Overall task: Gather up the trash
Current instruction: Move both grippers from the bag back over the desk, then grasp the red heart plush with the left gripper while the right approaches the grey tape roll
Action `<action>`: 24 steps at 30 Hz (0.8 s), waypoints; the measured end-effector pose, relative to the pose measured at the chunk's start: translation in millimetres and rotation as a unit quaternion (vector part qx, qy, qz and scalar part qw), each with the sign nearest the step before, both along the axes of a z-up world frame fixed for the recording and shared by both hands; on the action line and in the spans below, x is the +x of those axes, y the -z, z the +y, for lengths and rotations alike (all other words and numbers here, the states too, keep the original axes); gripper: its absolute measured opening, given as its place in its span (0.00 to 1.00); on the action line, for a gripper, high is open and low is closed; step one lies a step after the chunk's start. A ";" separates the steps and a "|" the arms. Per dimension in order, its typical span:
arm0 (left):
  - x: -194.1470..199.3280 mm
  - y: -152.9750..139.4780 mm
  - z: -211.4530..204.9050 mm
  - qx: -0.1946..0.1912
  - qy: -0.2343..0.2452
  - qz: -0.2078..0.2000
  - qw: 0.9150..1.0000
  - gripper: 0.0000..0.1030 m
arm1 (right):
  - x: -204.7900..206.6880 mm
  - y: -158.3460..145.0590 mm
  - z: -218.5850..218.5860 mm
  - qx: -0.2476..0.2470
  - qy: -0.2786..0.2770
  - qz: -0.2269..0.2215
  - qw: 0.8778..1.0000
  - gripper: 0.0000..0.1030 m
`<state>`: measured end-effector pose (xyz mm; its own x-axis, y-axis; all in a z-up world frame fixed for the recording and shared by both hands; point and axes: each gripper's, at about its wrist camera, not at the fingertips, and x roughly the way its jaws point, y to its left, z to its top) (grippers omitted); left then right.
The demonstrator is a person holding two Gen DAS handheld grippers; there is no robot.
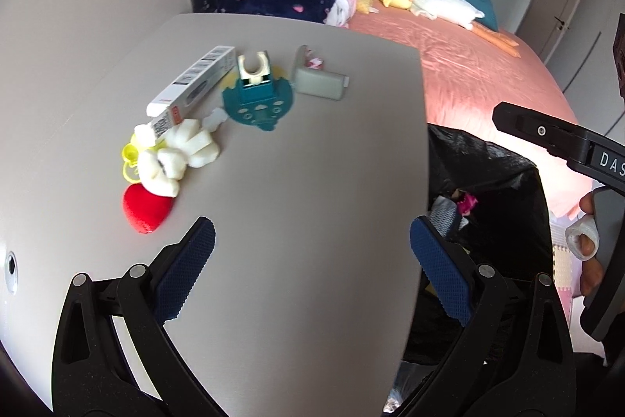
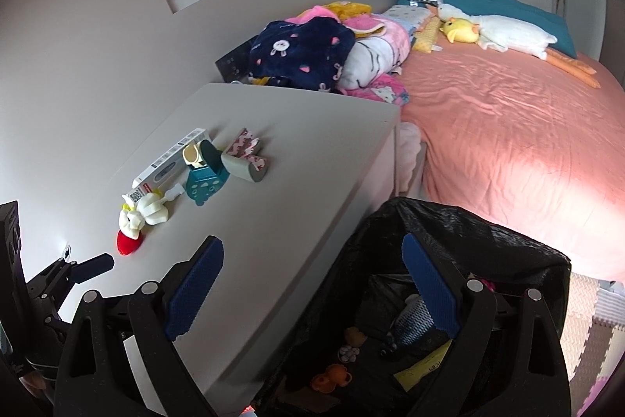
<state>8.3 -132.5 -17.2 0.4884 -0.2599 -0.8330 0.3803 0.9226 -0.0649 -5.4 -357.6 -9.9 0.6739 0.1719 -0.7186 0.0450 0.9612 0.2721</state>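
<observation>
The wide bed with the salmon-pink sheet [image 2: 508, 127] fills the right of both views; at its head lie a heap of folded blankets, the top one navy with rabbits [image 2: 300, 53], and a long white plush goose [image 2: 511, 34]. Beside the bed stands the pale grey flat-topped cabinet [image 1: 297, 221]; just at its right edge, on the floor, you have the open black plastic trash bag [image 2: 488, 233], with several small scraps already inside. Your left gripper [image 1: 312, 260] hangs above the cabinet top, its blue-padded fingers spread wide and holding nothing; your right gripper [image 2: 312, 288] is also spread and empty, one finger over the cabinet, the other over the bag mouth. The trash remaining lies in a cluster at the far left of the top: a long white cardboard box [image 1: 193, 79]; a teal plastic card with a cream clip [image 1: 258, 92]; a grey-green small pouch [image 1: 320, 81]; a white plush glove [image 1: 175, 155]; a red soft ball [image 1: 146, 208] touching it.
</observation>
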 end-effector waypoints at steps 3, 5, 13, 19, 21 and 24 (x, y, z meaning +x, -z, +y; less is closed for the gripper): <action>5.5 2.3 13.4 0.001 -0.018 0.001 1.000 0.94 | 11.2 1.5 10.1 -0.001 -0.012 0.001 1.000 0.90; 8.4 5.0 21.4 0.002 -0.028 0.002 1.000 0.94 | 18.4 3.4 16.1 -0.001 -0.018 0.004 1.000 0.90; 22.9 14.0 60.4 -0.014 -0.074 0.012 0.997 0.94 | 48.7 12.9 44.6 -0.011 -0.049 0.018 0.999 0.90; 34.5 22.5 78.6 -0.008 -0.094 0.018 0.995 0.89 | 69.3 20.4 58.4 -0.016 -0.063 0.027 0.998 0.90; 39.2 25.8 83.4 -0.004 -0.099 0.020 0.995 0.84 | 77.9 22.3 62.6 -0.018 -0.067 0.028 0.997 0.90; 46.5 30.6 88.9 0.004 -0.106 0.023 0.994 0.79 | 91.9 25.5 69.8 -0.025 -0.071 0.030 0.997 0.90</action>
<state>54.9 -43.6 -47.8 0.4922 -0.1490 -0.8576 0.1736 0.9822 -0.0710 86.5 -287.8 -35.4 0.6008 0.2261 -0.7668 -0.0784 0.9712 0.2249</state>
